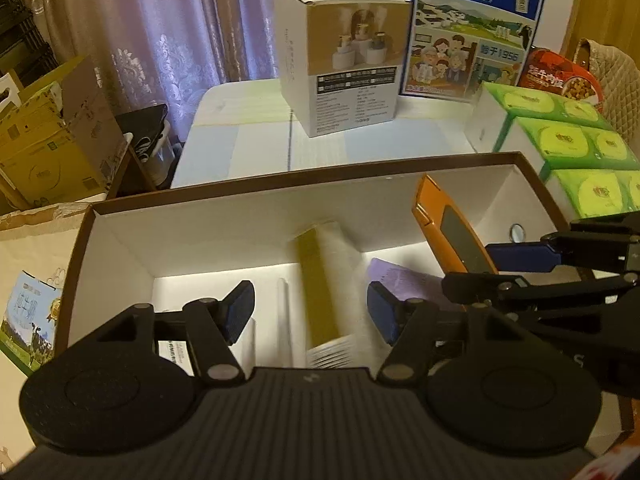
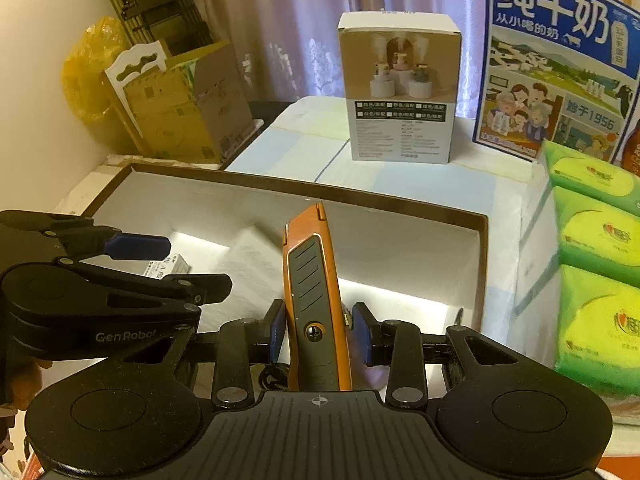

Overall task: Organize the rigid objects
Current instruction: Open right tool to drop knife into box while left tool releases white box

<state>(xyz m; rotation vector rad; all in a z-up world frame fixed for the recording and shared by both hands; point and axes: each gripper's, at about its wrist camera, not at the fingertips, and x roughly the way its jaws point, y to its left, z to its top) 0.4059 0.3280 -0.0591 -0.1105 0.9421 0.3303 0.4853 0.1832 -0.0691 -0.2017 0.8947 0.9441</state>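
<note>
Two grippers over one brown-rimmed white tray (image 1: 280,184). Right gripper (image 2: 318,330) clamps one orange utility knife (image 2: 310,280), blade end toward 12 o'clock, above tray interior. Left gripper (image 1: 310,312) jaws apart, nothing between pads; one gold-and-white box (image 1: 320,280) lying in tray beneath. At 12 o'clock: one humidifier box (image 1: 344,60). At 2 o'clock: one milk carton (image 1: 476,28), green tissue packs (image 1: 560,140).

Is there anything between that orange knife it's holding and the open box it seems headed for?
Nothing visible blocks it. The right hand-held gripper holds the orange utility knife above the brown-rimmed box. Below lie a gold-and-white carton and a lilac item, with bare floor at the right end.
</note>
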